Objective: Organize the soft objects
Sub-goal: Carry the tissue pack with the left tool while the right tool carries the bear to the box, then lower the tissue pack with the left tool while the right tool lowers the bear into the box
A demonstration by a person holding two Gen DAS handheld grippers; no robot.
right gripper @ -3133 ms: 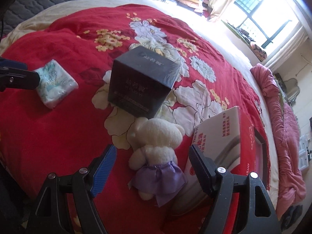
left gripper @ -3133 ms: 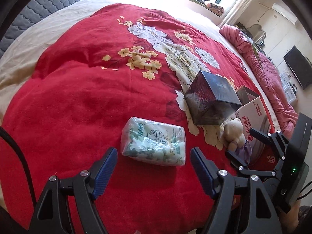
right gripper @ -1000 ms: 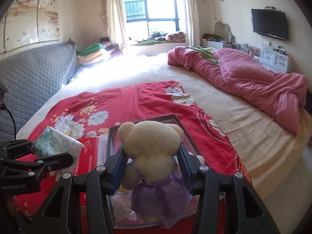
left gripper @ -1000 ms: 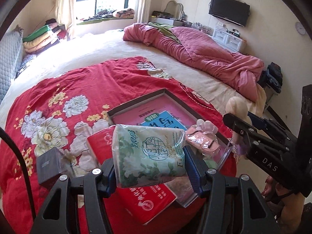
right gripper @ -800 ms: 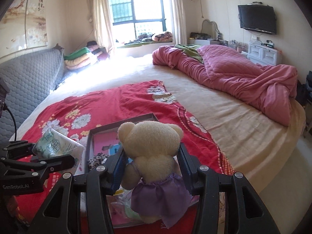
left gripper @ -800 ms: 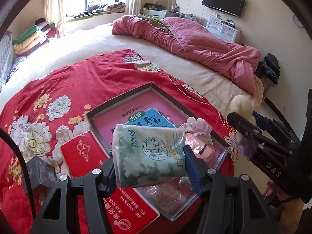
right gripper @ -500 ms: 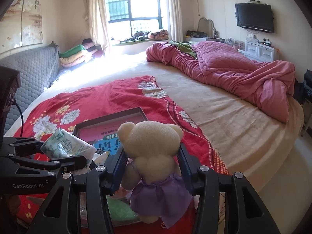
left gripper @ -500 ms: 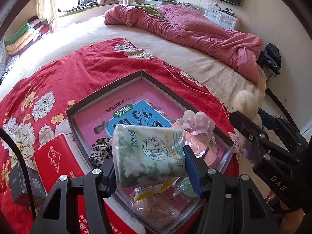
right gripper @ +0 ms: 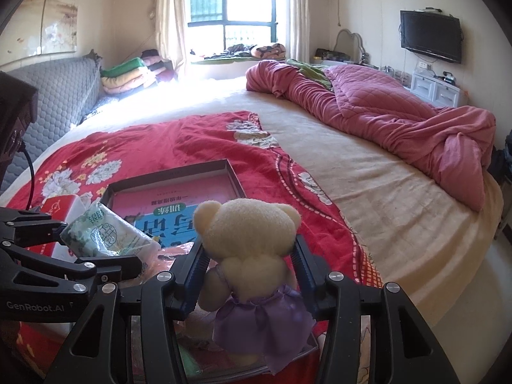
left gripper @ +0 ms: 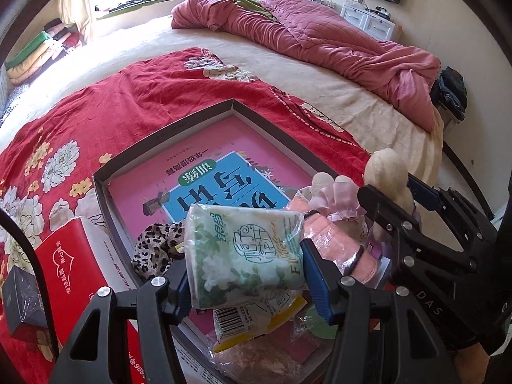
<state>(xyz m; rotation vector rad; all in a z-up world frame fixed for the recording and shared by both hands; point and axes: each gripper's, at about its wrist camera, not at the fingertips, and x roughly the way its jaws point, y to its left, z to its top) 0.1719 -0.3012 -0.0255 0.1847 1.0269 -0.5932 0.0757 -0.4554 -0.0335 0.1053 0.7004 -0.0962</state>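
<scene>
My left gripper (left gripper: 244,270) is shut on a green-and-white tissue pack (left gripper: 244,252) and holds it above the near part of a shallow grey box (left gripper: 192,121). My right gripper (right gripper: 248,265) is shut on a cream teddy bear in a purple skirt (right gripper: 246,249), held above the box's near right corner (right gripper: 232,172). The tissue pack also shows in the right wrist view (right gripper: 102,233), and the bear in the left wrist view (left gripper: 387,179). A pink-and-blue book (left gripper: 211,179), a pink soft toy (left gripper: 332,220), a leopard-print cloth (left gripper: 156,249) and plastic packets (left gripper: 252,323) lie in the box.
The box rests on a red floral blanket (left gripper: 112,102) on a cream bed. A red-and-white box (left gripper: 73,265) and a dark box (left gripper: 22,300) lie to its left. A crumpled pink quilt (right gripper: 400,121) is at the far right. The bed's edge (right gripper: 460,256) is close on the right.
Both grippers have moved forward and lower over the grey box with the tissue pack and the bear still held. Three seconds ago both were open before these things on the blanket.
</scene>
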